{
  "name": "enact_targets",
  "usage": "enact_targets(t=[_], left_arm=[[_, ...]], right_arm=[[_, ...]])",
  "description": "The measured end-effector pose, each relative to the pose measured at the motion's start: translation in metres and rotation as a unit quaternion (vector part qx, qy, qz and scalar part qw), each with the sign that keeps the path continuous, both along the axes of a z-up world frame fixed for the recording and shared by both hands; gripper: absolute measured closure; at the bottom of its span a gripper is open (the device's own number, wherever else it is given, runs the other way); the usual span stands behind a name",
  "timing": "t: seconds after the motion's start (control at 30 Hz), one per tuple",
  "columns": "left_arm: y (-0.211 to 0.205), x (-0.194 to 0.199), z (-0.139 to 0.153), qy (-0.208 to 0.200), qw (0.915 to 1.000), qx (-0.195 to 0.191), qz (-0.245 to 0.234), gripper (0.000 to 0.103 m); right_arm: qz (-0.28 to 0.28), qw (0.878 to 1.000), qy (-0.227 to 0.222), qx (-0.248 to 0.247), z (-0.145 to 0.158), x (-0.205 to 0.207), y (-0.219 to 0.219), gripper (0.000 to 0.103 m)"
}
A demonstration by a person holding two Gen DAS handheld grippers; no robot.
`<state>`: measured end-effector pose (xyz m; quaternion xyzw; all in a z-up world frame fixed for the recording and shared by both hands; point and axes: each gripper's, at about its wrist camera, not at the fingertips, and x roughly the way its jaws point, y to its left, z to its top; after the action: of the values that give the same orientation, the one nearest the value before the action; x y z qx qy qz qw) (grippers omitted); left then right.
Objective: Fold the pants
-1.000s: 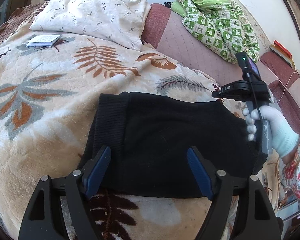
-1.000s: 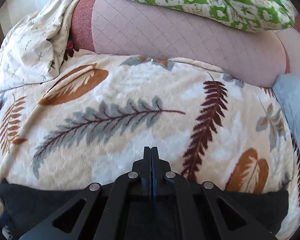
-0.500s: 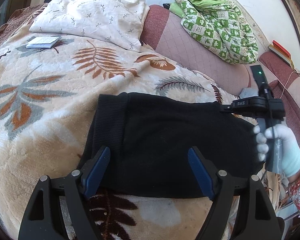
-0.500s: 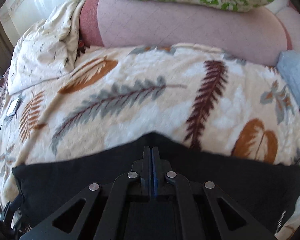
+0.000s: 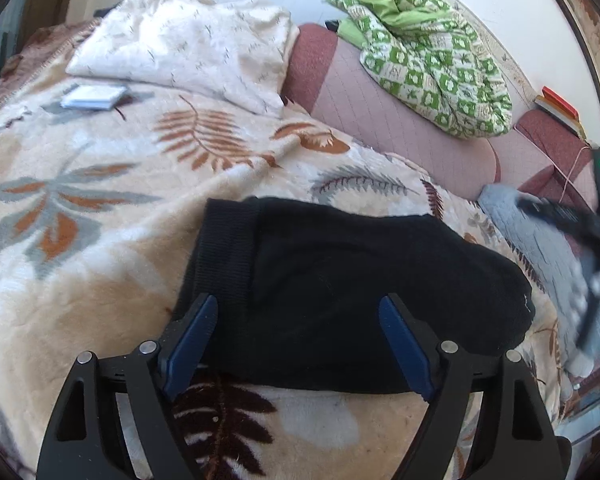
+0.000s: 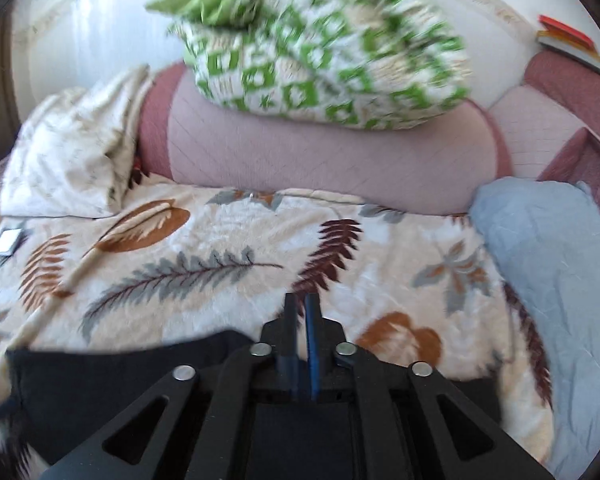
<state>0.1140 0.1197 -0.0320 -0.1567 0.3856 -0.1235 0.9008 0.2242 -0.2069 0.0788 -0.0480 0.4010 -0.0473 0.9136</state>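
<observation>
The black pants (image 5: 340, 288) lie folded into a compact block on the leaf-patterned blanket (image 5: 80, 208), ribbed waistband at the left. My left gripper (image 5: 296, 344) is open and empty, its blue pads straddling the near edge of the pants just above them. My right gripper (image 6: 301, 312) has its blue pads a narrow slit apart with nothing between them; it is lifted off the pants (image 6: 100, 380), which lie below it. In the left wrist view the right gripper (image 5: 596, 216) is blurred at the far right, up off the pants.
A cream pillow (image 5: 188, 48) and a small booklet (image 5: 94, 97) lie at the back left. A green checked quilt (image 5: 432, 64) rests on the pink headboard cushions (image 5: 400, 128). A grey-blue folded cloth (image 6: 548, 272) lies at the right. Books (image 5: 560, 110) sit on the far right ledge.
My right gripper has lifted away from the pants, moved right and up, and its pads have parted slightly. The left gripper has stayed in place, open.
</observation>
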Motion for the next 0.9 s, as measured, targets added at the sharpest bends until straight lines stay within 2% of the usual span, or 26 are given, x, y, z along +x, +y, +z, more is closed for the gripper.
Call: enact_targets(t=[0.03,0.07,0.1,0.23,0.4,0.5,0.6,0.67,0.8,0.9], left_arm=[[-0.001,-0.005,0.005,-0.007,1.0,0.005,0.002,0.021],[-0.003,-0.01,0.013,-0.015,0.9999,0.008,0.002,0.021],[-0.006,-0.015,0.019,-0.021,0.9997,0.009,0.002,0.021],[-0.035,-0.037,0.04,-0.025,0.9992,0.029,-0.007,0.021],[-0.107,-0.051,0.043,-0.001,0.9954,0.072,-0.063,0.021],[-0.149,-0.048,0.047,0.007,0.9922,0.076,-0.098,0.021],[-0.186,-0.044,0.049,-0.003,0.9884,0.097,-0.117,0.021],[-0.209,-0.037,0.047,0.0,0.987,0.105,-0.122,0.021],[-0.242,-0.022,0.039,0.008,0.9848,0.132,-0.113,0.021],[-0.26,-0.016,0.029,0.009,0.9817,0.156,-0.108,0.021]], right_arm=[[-0.002,1.0,0.009,0.027,0.002,-0.024,-0.015,0.014],[-0.002,0.998,0.015,0.053,0.003,-0.047,-0.03,0.01],[-0.006,0.998,0.02,0.063,0.003,-0.065,-0.041,0.013],[-0.04,0.996,0.023,0.08,-0.005,-0.133,-0.093,0.013],[-0.072,0.988,0.037,0.133,-0.027,-0.17,-0.14,0.021],[-0.076,0.986,0.043,0.141,-0.039,-0.177,-0.151,0.034],[-0.077,0.986,0.04,0.143,-0.047,-0.177,-0.159,0.037],[-0.086,0.984,0.039,0.152,-0.054,-0.171,-0.167,0.041],[-0.099,0.979,0.036,0.176,-0.066,-0.146,-0.173,0.057],[-0.066,0.978,0.02,0.196,-0.067,-0.13,-0.163,0.058]])
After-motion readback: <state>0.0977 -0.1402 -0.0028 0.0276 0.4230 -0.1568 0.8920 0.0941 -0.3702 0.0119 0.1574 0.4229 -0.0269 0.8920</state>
